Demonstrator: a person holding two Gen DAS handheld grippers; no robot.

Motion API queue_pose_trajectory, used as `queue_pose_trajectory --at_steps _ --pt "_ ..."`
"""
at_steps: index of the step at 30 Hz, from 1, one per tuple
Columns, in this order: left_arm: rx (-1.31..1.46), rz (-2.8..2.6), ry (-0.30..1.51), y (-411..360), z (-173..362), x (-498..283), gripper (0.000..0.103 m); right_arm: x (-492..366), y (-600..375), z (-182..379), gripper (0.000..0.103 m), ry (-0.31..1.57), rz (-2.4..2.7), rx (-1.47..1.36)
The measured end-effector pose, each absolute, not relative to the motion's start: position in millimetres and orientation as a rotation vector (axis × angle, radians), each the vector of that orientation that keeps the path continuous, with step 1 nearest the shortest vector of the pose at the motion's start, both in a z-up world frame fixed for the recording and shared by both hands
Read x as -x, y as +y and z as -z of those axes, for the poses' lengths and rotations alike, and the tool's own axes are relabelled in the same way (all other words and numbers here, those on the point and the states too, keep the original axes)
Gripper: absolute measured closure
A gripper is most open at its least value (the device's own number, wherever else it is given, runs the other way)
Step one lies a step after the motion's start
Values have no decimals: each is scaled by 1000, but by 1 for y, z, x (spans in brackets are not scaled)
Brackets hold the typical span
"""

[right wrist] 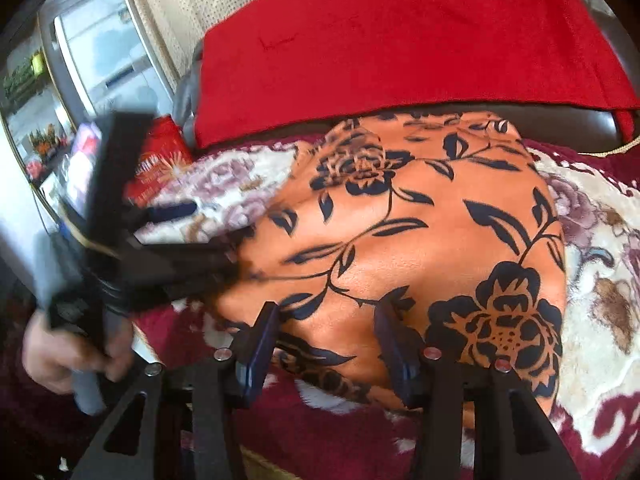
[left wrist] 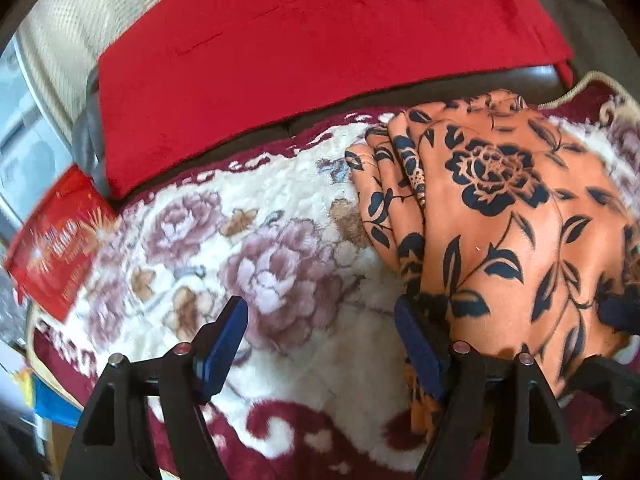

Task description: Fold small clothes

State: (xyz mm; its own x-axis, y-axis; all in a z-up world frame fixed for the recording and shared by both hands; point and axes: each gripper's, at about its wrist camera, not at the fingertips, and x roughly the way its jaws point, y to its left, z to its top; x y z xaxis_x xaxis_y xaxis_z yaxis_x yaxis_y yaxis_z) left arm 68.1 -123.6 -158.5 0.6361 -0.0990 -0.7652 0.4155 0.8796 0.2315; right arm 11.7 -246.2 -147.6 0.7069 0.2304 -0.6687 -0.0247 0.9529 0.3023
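Room lies to your left: bare fleecy floral blanket (left wrist: 280, 208) stretches from the folded orange flower-print garment (left wrist: 500, 208) to the red packet (left wrist: 56, 240). Your left gripper (left wrist: 320, 344) stands spread, nothing between its pads, at the garment's left edge. Your right gripper (right wrist: 326, 344) stands spread over its smooth near hem, not pinching. Red cloth (right wrist: 400, 40) drapes behind.

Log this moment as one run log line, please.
stage: folding | orange floral garment: folded on blanket | left tool: open, empty, at garment edge | right tool: open over garment
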Motion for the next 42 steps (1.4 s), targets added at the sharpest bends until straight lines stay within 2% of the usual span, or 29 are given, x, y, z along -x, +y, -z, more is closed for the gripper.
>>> queue_pose_trajectory --at_steps 10,14,17,28,42 --pt "-360 332 690 -99 89 4 25 70 -239 76 50 584 31 -234" --pt "-340 343 639 -89 64 44 19 108 -236 54 41 560 89 -233" --pt "-324 359 626 -79 50 69 19 133 -232 42 40 553 121 -261" --pt "-337 291 532 -57 24 137 18 198 -203 21 38 506 165 -272" --pt "-237 256 505 -35 -5 158 17 222 -188 -4 35 425 195 -268"
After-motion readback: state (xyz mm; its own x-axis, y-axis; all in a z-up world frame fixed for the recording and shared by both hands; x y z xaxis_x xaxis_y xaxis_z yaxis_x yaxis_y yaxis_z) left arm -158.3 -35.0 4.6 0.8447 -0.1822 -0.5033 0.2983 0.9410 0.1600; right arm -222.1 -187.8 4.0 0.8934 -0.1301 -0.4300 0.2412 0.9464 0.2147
